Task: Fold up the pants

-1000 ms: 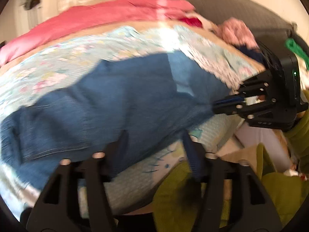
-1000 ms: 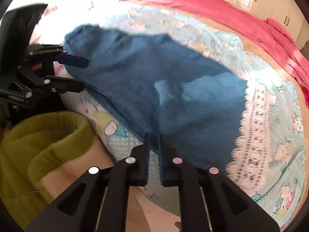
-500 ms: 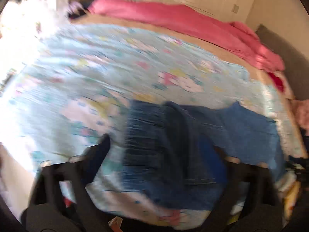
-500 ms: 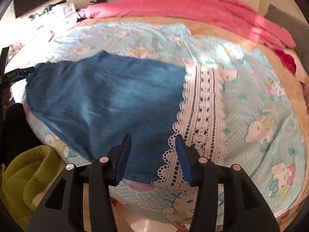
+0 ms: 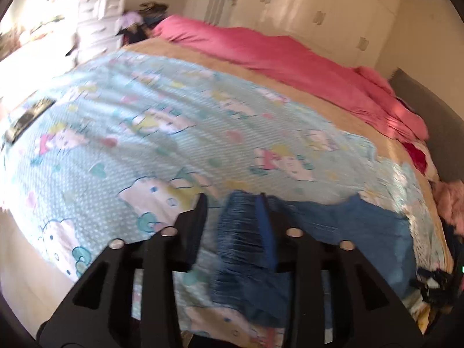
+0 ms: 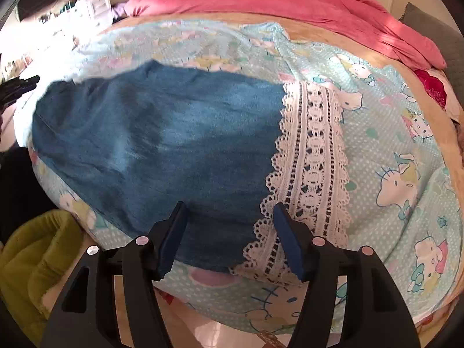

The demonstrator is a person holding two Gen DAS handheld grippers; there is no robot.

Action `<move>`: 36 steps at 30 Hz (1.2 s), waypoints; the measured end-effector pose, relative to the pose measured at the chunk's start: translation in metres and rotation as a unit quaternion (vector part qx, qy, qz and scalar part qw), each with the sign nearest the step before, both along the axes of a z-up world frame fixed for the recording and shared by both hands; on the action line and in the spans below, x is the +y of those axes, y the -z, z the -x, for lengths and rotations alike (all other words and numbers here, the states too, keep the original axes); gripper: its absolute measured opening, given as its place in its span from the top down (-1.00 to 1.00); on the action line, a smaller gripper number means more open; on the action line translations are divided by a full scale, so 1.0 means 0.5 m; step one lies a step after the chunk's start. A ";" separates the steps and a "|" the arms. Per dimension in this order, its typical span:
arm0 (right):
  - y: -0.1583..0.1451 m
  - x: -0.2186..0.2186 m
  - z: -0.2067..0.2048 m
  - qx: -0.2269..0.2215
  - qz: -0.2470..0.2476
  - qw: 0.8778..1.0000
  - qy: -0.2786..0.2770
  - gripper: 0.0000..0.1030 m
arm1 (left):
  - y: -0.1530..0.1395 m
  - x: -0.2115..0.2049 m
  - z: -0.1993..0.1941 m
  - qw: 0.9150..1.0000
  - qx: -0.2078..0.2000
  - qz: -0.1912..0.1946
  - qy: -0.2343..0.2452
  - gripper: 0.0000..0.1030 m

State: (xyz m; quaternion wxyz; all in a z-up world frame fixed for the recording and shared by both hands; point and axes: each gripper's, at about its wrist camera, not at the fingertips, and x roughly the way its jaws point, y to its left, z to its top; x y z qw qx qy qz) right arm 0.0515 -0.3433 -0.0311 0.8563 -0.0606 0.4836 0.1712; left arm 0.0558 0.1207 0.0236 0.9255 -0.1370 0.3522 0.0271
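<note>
Right wrist view looks down on the pants (image 6: 162, 139), blue denim with a soft faded nap, spread flat near the edge of the bed (image 6: 377, 55), their straight end lying just beside a white lace band (image 6: 310, 162) with scalloped borders and open eyelets. Under them is a pale turquoise quilt (image 6: 385, 133), dotted and printed with cartoon cats (no readable writing anywhere). The right tongs (image 6: 229, 229) hang over the denim's near corner, jaws apart and opening, blue pads pressing nothing. Left wrist view is smeared by motion: the left tongs (image 5: 232, 217) are closing with a ribbed, gathered end of the pants (image 5: 243, 249) between the jaws, but the blur hides whether the pads press the cloth. A rumpled pink blanket (image 6: 290, 0) lies along the far side of the bed, over a tan sheet (image 5: 290, 84). White wardrobe doors (image 5: 319, 8) stand behind. An olive-green cushion (image 6: 37, 261) sits on the floor below the bed's near edge. The quilt beyond the pants lies open and flat, with a dark flat thing (image 5: 29, 116) near its left edge.
</note>
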 end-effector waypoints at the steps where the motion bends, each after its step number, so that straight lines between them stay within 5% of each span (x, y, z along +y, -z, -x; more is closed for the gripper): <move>1: -0.007 0.001 0.001 -0.003 -0.013 1.000 -0.001 -0.17 | -0.012 -0.025 0.002 1.000 -0.007 -0.008 0.021 0.20; 4: -0.020 0.013 0.000 -0.014 -0.021 1.000 -0.007 -0.17 | -0.023 -0.125 0.001 0.994 -0.006 -0.030 0.104 -0.08; 7: -0.020 0.026 -0.002 -0.013 -0.019 1.000 -0.016 -0.20 | 0.024 -0.225 -0.017 0.981 0.038 -0.056 0.183 -0.13; 11: 0.004 0.015 -0.007 0.009 0.010 1.000 0.004 -0.36 | 0.115 -0.236 -0.038 0.971 0.130 -0.086 0.181 -0.23; 14: 0.019 -0.016 -0.012 0.022 0.000 1.000 0.022 -0.36 | 0.133 -0.132 -0.043 0.976 0.132 0.075 0.155 -0.16; 16: 0.022 -0.017 -0.011 0.021 -0.004 0.999 0.025 -0.36 | 0.135 -0.101 -0.038 0.976 0.131 0.096 0.146 0.14; 18: 0.027 -0.004 -0.010 0.017 0.013 1.000 0.020 -0.45 | 0.137 -0.089 -0.034 0.974 0.129 0.118 0.141 0.15; 21: 0.015 0.006 -0.008 0.007 0.007 1.000 0.015 -0.52 | 0.118 -0.105 -0.023 0.979 0.119 0.084 0.141 0.09; 24: -0.010 -0.006 -0.005 -0.015 -0.022 0.999 0.023 -0.50 | 0.085 -0.126 -0.014 0.984 0.092 0.050 0.145 -0.33; 29: -0.048 -0.058 -0.046 -0.039 -0.063 0.994 0.081 -0.50 | 0.031 -0.182 -0.029 0.983 0.049 0.007 0.179 -0.39; 36: -0.065 -0.128 -0.154 -0.032 -0.104 0.984 0.142 -0.46 | 0.020 -0.248 -0.106 0.977 0.054 -0.021 0.207 -0.40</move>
